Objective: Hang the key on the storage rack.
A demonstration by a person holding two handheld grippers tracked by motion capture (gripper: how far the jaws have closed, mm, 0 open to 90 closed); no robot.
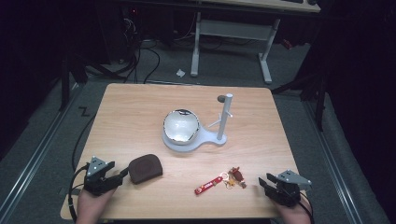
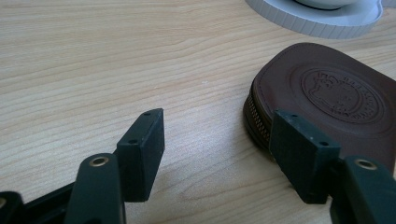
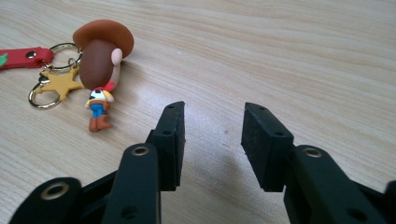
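Left tool (image 1: pixel 113 173) gapes empty just left of the brown pouch (image 1: pixel 145 168); right tool (image 1: pixel 265 182), part open and empty, rests near the keychain (image 1: pixel 219 180) on the bench (image 1: pixel 140 107).

A dark brown pouch (image 1: pixel 145 168) bears an embossed round seal, and the keychain (image 1: pixel 222 180) has a red strap, a yellow star and a brown-hatted figure.

A light wooden bench (image 1: pixel 140 107) stands on grey carpet floor (image 1: pixel 42 140). Beyond the bench, a white-legged desk (image 1: pixel 231 28) sits in the dark room; black cables (image 1: pixel 140 56) trail beside the desk.
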